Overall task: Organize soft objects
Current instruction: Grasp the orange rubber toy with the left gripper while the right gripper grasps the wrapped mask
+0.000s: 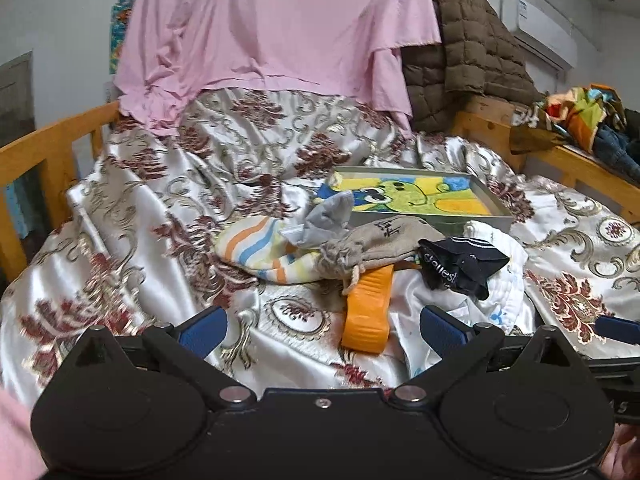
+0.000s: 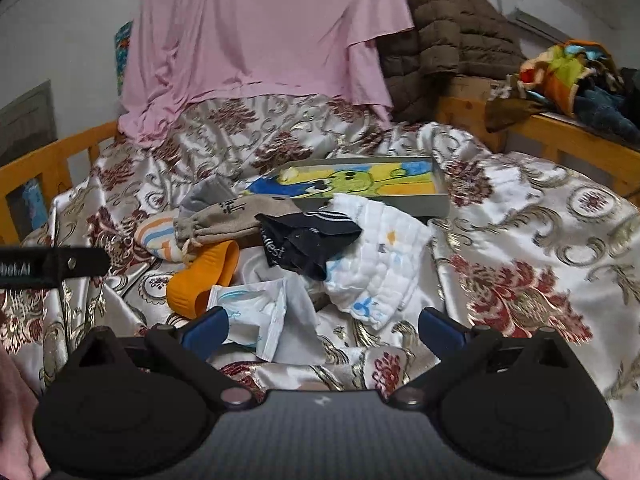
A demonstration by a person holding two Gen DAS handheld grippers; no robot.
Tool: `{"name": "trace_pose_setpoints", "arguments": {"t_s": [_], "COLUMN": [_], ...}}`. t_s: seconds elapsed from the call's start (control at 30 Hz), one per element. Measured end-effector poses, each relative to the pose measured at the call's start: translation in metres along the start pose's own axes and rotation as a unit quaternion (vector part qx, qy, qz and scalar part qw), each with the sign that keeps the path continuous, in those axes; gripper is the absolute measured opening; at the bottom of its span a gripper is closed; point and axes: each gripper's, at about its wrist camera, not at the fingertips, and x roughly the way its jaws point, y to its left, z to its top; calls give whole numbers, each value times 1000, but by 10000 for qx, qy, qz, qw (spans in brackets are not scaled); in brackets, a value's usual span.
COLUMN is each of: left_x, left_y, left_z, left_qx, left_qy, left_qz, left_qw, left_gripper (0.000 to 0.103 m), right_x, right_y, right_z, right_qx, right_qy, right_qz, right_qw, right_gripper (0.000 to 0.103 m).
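- Left wrist view — soft pile mid-bed, near edge of the picture tray (image 1: 494, 210): striped sock (image 1: 256, 250), beige drawstring pouch (image 1: 376, 242), dark sock (image 1: 460, 266), white muslin cloth (image 1: 506, 280). All likely light and limp; best pinched at a raised fold.
- Left gripper (image 1: 323, 330): jaws wide apart, holding nothing, hovering over the orange rubbery piece (image 1: 366, 312).
- Right wrist view — same pile; the muslin cloth lies nearest, with a crinkly white packet (image 2: 268, 316) to its left.
- Right gripper (image 2: 323, 328): spread wide, empty — left finger beside the packet.
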Motion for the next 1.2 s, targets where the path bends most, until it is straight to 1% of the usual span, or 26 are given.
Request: {"name": "trace_pose_setpoints", "arguments": {"t_s": [0.1,0.23,0.37,0.47,0.53,0.67,0.77,0.83,0.93,1.0,1.03,1.2], "left_x": [14,40,68,87,98,121,131,135,140,142,143,149], "left_y": [1,2,5,8,13,25,29,29,27,25,23,17], "left_z": [9,16,23,26,27,26,24,22,20,19,18,17], "left_qx": [230,556,732,808,711,55,-294,-440,-472,-423,-381,-184], "left_qy": [228,626,1007,1256,1427,1822,2018,2097,2136,2143,2147,2215], "left_qz": [-218,-504,-865,-1049,-1132,-1288,-1460,-1569,-1648,-1696,-1721,-1833], "left_qw": [9992,9952,9884,9832,9807,9748,9680,9641,9618,9610,9606,9576], "left_gripper": [102,102,102,102,102,102,102,102,101,100,99,93], "right_x": [10,23,39,47,53,67,72,77,81,83,84,88], "right_y": [6,14,26,34,37,40,45,49,52,54,54,50], "right_z": [4,10,11,9,8,5,1,-2,-7,-8,-9,-7], "right_qx": [-364,-950,-1591,-2070,-2284,-2598,-2982,-3194,-3449,-3540,-3571,-3514], "right_qy": [13,81,179,84,24,18,-41,-16,-30,-37,-25,112], "right_qz": [190,617,1015,1115,1168,1335,1433,1495,1545,1577,1584,1615], "right_qw": [9992,9935,9819,9719,9665,9564,9437,9358,9258,9218,9205,9221], "right_gripper": [103,103,103,102,102,100,94,87,82,79,74,68]}}
